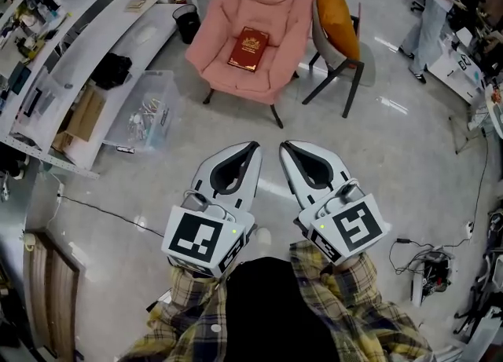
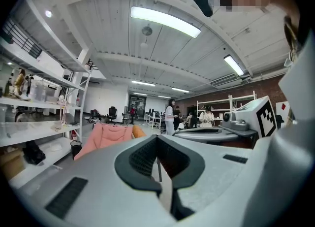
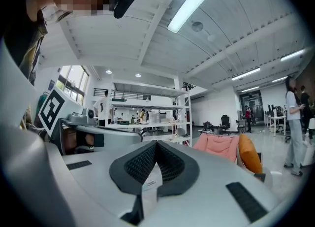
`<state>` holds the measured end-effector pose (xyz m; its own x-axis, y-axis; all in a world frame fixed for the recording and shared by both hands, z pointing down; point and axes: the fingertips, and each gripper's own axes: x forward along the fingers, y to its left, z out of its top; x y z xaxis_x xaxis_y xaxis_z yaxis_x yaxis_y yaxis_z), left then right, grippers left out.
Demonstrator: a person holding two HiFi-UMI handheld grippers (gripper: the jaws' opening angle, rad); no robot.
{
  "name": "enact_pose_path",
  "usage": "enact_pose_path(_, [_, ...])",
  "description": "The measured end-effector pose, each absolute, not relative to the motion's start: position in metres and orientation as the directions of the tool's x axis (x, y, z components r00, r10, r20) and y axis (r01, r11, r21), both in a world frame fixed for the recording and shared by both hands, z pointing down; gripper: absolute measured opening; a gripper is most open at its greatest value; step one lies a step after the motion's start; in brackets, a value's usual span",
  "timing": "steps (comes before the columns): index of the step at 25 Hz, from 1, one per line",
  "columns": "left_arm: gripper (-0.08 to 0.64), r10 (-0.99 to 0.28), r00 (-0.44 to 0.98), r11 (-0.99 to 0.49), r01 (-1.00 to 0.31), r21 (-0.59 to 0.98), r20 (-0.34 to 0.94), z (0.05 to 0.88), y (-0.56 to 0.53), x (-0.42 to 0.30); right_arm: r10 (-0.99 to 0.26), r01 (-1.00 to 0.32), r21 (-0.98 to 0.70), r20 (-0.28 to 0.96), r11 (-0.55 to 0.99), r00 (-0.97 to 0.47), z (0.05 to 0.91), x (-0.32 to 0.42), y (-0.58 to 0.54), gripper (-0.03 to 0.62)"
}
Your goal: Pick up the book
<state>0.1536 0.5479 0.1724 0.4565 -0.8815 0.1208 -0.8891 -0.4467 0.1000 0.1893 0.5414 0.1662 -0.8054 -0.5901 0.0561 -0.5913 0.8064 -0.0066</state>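
Honestly, this looks like the very start: the approach hasn't begun. The pink chair sits well ahead across the floor. The left gripper and right gripper are side by side close to the body, both with jaws pressed together and nothing in them. The red book lies flat on the chair's seat, untouched. Next up, I reckon: walk over, open a gripper, and get its jaws around an edge of the book.
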Motion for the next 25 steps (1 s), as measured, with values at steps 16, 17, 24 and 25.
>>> enact_pose_path(16, [0.003, -0.896, 0.427, -0.416, -0.903, 0.108, 0.118, 0.183, 0.515, 0.099, -0.571, -0.573, -0.009, 0.075, 0.82, -0.818, 0.179, 0.138, 0.508, 0.014])
enact_pose_path(17, [0.003, -0.896, 0.429, -0.418, -0.902, 0.108, 0.116, 0.182, 0.508, 0.09, -0.575, -0.577, -0.008, 0.075, 0.817, -0.815, 0.178, 0.131, 0.501, 0.014])
enact_pose_path(24, [0.003, -0.882, 0.458, -0.45, -0.889, 0.087, 0.113, 0.176, 0.451, 0.023, -0.608, -0.609, -0.004, 0.073, 0.793, -0.791, 0.174, 0.067, 0.444, 0.014])
enact_pose_path(25, [0.003, -0.878, 0.464, -0.457, -0.886, 0.083, 0.116, 0.175, 0.444, 0.013, -0.615, -0.617, -0.007, 0.075, 0.787, -0.785, 0.174, 0.058, 0.436, 0.015])
